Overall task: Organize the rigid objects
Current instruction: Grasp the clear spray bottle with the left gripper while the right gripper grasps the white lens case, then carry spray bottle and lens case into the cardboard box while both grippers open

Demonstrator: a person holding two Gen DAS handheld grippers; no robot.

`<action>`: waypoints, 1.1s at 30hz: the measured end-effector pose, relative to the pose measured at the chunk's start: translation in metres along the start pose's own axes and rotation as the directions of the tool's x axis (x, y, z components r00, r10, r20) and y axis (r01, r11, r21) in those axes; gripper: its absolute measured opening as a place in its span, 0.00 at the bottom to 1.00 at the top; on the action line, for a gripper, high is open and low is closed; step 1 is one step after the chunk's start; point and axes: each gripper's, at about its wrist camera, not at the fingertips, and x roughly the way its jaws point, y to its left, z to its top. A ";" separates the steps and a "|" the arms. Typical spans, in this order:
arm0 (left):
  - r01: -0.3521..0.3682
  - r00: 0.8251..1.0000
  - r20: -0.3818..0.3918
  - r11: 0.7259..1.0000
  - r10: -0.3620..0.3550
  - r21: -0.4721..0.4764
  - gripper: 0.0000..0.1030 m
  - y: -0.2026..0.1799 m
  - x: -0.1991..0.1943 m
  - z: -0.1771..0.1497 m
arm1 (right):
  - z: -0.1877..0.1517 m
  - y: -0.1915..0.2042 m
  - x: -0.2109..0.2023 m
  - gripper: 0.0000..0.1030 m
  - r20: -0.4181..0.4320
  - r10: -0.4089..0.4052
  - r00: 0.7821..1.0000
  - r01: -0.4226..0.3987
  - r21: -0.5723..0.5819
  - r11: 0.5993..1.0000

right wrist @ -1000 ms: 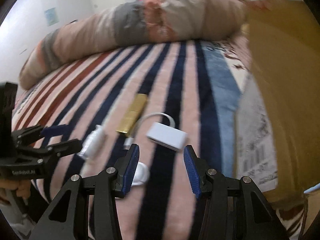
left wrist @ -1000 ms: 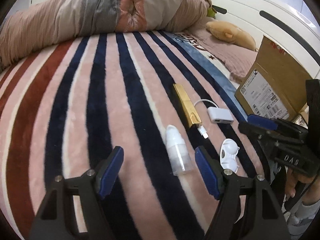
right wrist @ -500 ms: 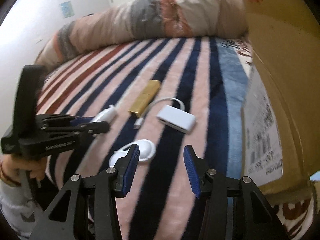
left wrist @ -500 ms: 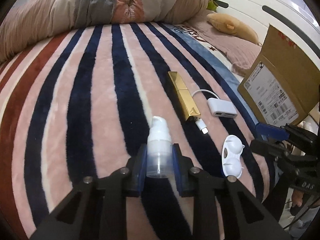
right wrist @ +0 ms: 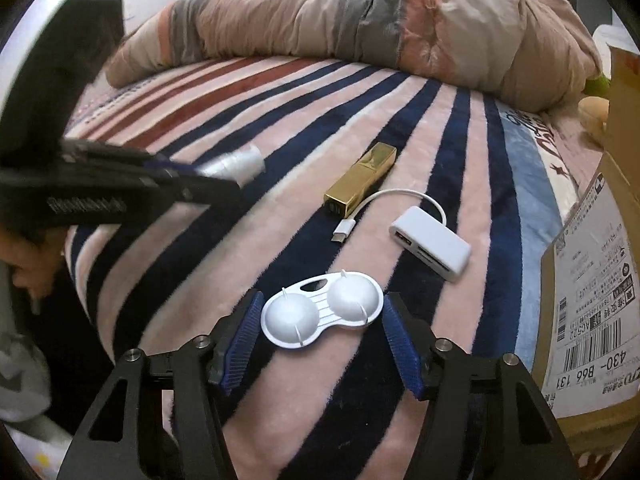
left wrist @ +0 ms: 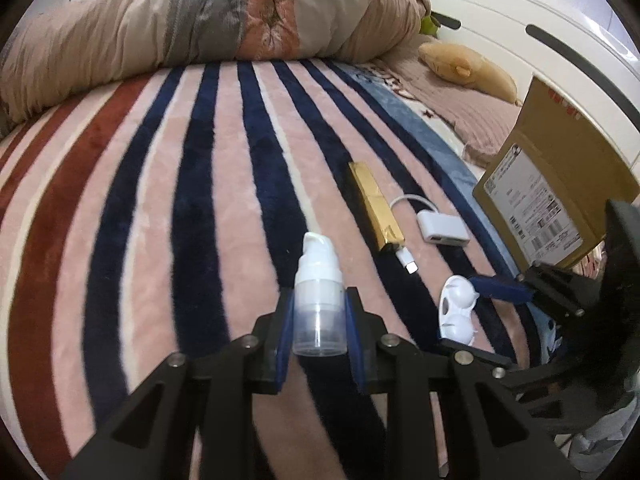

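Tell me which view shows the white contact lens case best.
The right wrist view: the contact lens case lies whole and close between the open right gripper fingers, both domes showing. The left wrist view catches it small, foreshortened, at the side.

Home bedroom, striped plush blanket (left wrist: pixel 168 208) over bed, rumpled duvet (left wrist: pixel 192 28), white headboard (left wrist: pixel 520 40)

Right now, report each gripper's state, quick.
Left gripper: shut on the pump bottle.
Right gripper: open, jaws either side of the white double-dome case, not gripping it.
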 end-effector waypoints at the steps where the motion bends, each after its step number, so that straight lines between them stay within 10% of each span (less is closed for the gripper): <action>1: -0.004 1.000 0.010 1.000 0.004 0.001 0.21 0.000 -0.005 0.001 | 0.001 0.001 -0.003 0.56 0.008 0.002 1.000 -0.002 -0.001 1.000; 11: 0.031 0.983 0.177 0.994 -0.050 0.107 0.21 -0.039 -0.093 0.035 | 0.034 0.025 -0.089 0.56 0.225 0.053 0.973 -0.030 -0.106 0.994; 21: 0.155 0.952 0.210 0.944 -0.221 0.292 0.21 -0.131 -0.130 0.082 | 0.047 -0.039 -0.174 0.56 0.368 -0.132 0.920 0.132 0.026 0.991; 33: 0.263 0.950 0.055 0.885 -0.306 0.384 0.21 -0.242 -0.066 0.113 | 0.015 -0.168 -0.173 0.56 0.175 -0.377 0.909 0.329 0.251 0.910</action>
